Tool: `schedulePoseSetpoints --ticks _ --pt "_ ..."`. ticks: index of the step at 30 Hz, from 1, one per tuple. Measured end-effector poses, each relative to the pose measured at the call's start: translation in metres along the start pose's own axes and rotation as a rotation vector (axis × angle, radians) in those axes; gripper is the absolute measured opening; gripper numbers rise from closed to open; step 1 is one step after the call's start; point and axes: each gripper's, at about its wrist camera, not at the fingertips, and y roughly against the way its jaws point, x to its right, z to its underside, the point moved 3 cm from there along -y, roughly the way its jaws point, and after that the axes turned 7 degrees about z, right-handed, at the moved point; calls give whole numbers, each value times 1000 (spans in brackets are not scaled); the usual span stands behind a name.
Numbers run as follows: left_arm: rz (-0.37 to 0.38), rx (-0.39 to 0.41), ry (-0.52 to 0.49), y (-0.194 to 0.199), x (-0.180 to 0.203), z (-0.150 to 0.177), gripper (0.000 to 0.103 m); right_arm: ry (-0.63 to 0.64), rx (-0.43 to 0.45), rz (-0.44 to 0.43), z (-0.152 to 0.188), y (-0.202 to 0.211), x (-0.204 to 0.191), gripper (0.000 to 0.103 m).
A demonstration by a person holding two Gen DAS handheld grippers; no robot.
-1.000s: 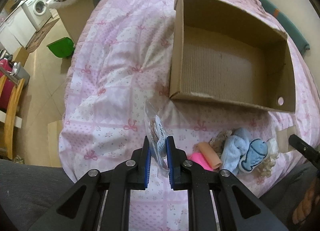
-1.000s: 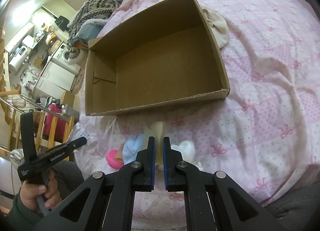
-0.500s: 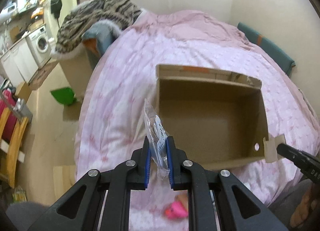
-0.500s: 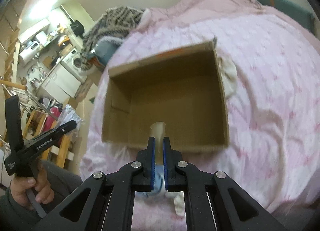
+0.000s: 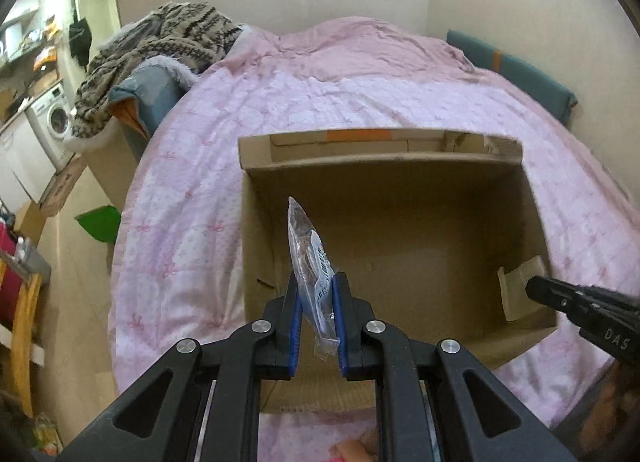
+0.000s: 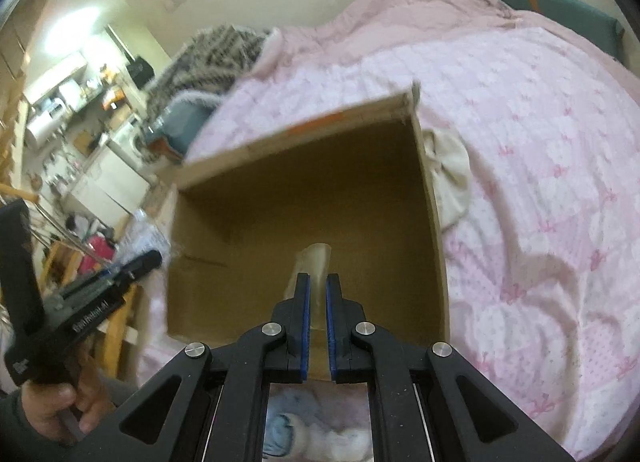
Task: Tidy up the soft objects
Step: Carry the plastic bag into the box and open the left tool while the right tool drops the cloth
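My left gripper point(image 5: 316, 286) is shut on a clear plastic packet point(image 5: 310, 262) with a white label and holds it over the near left part of an open cardboard box point(image 5: 400, 165) on the pink bed. My right gripper point(image 6: 316, 286) is shut on a pale beige soft piece point(image 6: 316, 262) and holds it above the same box point(image 6: 304, 133). The box floor looks bare. The right gripper's tip also shows at the right edge of the left wrist view point(image 5: 560, 296). A blue soft toy point(image 6: 280, 428) and white fluff lie below the right gripper, partly hidden.
The pink quilt point(image 5: 320, 101) covers the bed around the box. A cream cloth point(image 6: 448, 177) lies against the box's right side. A striped blanket pile point(image 5: 160, 45) sits at the far left corner. A green dustpan point(image 5: 100, 221) lies on the floor at left.
Both grippers rose and moved forward from the toy pile at the bed's near edge to above the box, each still holding its item. The toy pile dropped out of the left view.
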Motion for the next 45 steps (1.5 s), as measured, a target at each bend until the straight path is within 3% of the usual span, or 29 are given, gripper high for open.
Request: schedulePoseSetpoints --ticks 3,14,18,36,42,45 --pt "21 -37 35 -14 -2 8 13 -1 -28 9 5 -11 2 9" --pt "36 -37 80 -17 -8 16 13 48 -56 27 8 -23 -7 9" --pt "42 -36 39 -17 -2 16 13 67 -67 26 11 -25 -13 9" --pt "52 -38 45 -19 -1 19 13 55 -88 19 13 -29 -12 10" --pt "59 -37 55 -18 0 18 14 41 -83 13 13 -26 -8 16" --pt "56 -31 54 -16 0 16 18 44 -66 19 11 -22 -9 25"
